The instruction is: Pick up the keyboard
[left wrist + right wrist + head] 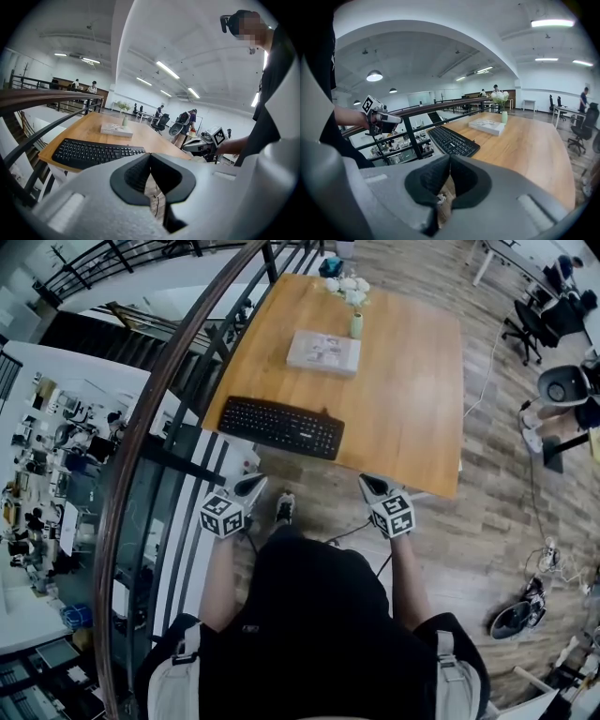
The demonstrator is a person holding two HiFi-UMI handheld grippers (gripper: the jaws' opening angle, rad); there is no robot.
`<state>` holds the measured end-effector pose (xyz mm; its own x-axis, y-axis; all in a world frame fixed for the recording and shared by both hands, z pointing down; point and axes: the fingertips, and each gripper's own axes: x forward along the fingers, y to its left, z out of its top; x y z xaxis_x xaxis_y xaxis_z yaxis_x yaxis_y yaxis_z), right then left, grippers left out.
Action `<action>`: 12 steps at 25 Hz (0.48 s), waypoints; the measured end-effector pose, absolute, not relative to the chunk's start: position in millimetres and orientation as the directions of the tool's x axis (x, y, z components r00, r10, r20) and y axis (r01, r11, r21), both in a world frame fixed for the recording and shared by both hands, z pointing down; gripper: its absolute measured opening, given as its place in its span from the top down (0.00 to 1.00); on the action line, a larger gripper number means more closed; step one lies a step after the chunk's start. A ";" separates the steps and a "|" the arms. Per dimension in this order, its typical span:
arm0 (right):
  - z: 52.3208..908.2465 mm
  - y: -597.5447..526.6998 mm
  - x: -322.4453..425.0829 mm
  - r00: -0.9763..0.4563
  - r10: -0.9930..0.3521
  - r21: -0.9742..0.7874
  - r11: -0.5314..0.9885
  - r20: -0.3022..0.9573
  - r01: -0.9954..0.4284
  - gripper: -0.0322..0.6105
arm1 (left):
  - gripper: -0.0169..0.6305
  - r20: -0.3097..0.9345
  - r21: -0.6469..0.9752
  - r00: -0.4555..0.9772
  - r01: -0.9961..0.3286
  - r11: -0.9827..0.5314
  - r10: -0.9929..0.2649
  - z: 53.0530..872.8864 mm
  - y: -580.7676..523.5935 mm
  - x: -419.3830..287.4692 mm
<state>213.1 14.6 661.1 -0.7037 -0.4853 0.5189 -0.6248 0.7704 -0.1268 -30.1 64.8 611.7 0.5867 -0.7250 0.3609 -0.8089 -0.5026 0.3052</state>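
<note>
A black keyboard point(281, 426) lies at the near left corner of the wooden table point(412, 399), slightly askew. Both grippers hover off the table's near edge, short of the keyboard. My left gripper point(253, 486) sits below the keyboard's middle, and my right gripper point(370, 486) is below and to the right of its right end. Each is shut with nothing between its jaws. In the left gripper view the keyboard point(93, 152) lies ahead to the left of the shut jaws. In the right gripper view the keyboard point(452, 139) lies straight ahead.
A white flat box point(323, 352) and a green vase of white flowers point(354, 310) stand farther back on the table. A dark curved railing point(178, 390) runs along the table's left side. Office chairs point(534, 320) and floor cables point(544, 563) are at the right.
</note>
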 end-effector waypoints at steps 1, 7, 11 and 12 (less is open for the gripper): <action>662.4 13.3 213.6 -0.703 -0.484 -0.128 0.770 0.521 -0.625 0.94 | 0.96 0.366 0.306 0.586 -0.810 -0.501 -0.723 614.1 62.9 -30.3; 659.6 -7.1 197.7 -0.687 -0.491 -0.135 0.753 0.536 -0.644 0.94 | 0.96 0.368 0.308 0.596 -0.802 -0.512 -0.713 606.4 36.9 -51.4; 660.8 -19.6 184.0 -0.684 -0.485 -0.137 0.754 0.544 -0.643 0.94 | 0.96 0.372 0.310 0.599 -0.800 -0.513 -0.709 607.0 18.0 -65.5; 662.0 -21.7 181.4 -0.683 -0.481 -0.136 0.755 0.549 -0.641 0.94 | 0.96 0.372 0.310 0.600 -0.800 -0.514 -0.708 607.6 13.0 -68.1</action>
<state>181.4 -21.7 662.0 -0.6832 -0.4810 0.5494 -0.6412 0.7551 -0.1363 -68.1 13.0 607.6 0.5998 -0.7084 0.3720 -0.7996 -0.5140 0.3104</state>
